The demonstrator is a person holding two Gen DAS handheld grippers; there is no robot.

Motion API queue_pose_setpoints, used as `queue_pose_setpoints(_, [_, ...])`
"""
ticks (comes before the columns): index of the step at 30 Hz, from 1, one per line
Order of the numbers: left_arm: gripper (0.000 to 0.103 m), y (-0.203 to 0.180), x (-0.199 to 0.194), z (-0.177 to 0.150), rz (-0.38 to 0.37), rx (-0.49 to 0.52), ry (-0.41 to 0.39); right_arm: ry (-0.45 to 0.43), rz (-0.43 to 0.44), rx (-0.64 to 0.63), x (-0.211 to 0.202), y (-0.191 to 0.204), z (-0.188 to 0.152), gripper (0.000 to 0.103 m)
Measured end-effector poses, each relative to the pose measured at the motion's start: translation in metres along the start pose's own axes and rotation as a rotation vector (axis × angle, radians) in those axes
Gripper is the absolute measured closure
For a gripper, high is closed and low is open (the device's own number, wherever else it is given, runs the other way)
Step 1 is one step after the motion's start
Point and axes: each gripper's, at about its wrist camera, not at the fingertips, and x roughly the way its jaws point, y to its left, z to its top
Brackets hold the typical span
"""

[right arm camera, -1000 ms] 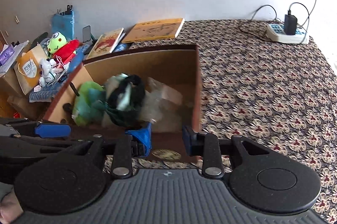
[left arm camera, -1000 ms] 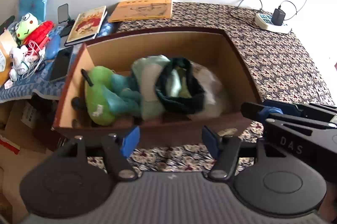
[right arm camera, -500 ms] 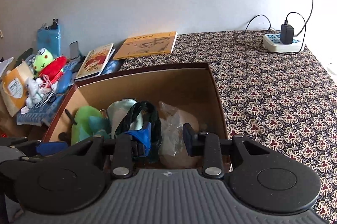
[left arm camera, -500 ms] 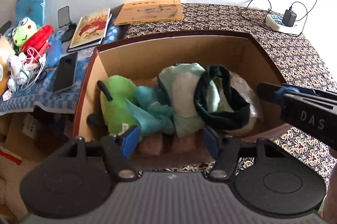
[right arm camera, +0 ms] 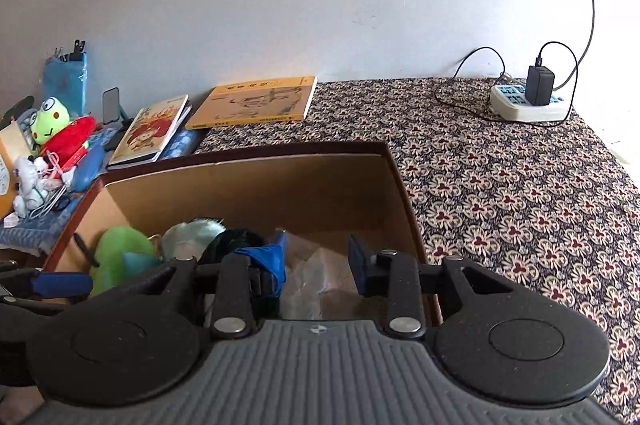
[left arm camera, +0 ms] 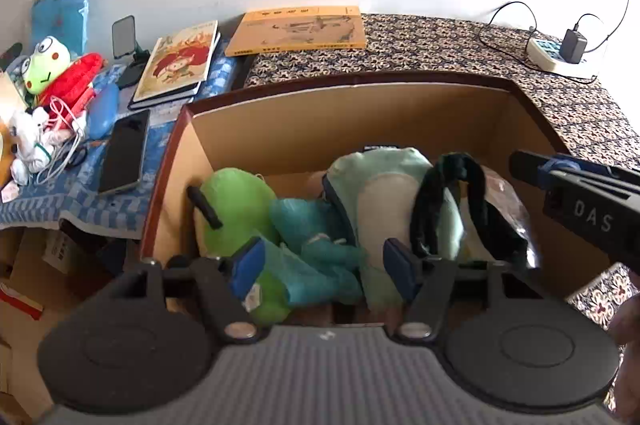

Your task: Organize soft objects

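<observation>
The left gripper [left arm camera: 322, 267] hangs over the near end of the brown cardboard box [left arm camera: 340, 117], jaws spread wide and gripping nothing, above the bright green plush toy with a teal scarf [left arm camera: 236, 205]. Beside that toy in the box lie a pale mint plush [left arm camera: 380, 193], a dark green fabric ring [left arm camera: 452, 201] and a clear plastic bag [right arm camera: 316, 269]. The right gripper [right arm camera: 318, 263] hovers over the bag, its jaws partly apart, having just been opening, nothing pinched between them. Further back, a yellow book [right arm camera: 256, 101] lies on the patterned cloth
</observation>
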Motion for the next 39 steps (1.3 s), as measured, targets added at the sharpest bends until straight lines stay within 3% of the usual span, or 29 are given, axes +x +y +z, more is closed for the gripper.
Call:
queue_pose_setpoints(14, [0.036,0.003,0.046,0.015,0.026,-0.009,-0.001,0.055,-0.005,-0.048,0.047,0.002,-0.003,0.087])
queue_pose_setpoints(20, [0.036,-0.002,0.056,0.016,0.056,0.033,-0.060,0.056,0.024,-0.015,0.049,-0.003,-0.003,0.090])
queue_pose_setpoints(39, [0.031,0.000,0.068,0.021,0.012,0.016,-0.017,0.029,0.043,0.012,0.051,-0.004,-0.008,0.090])
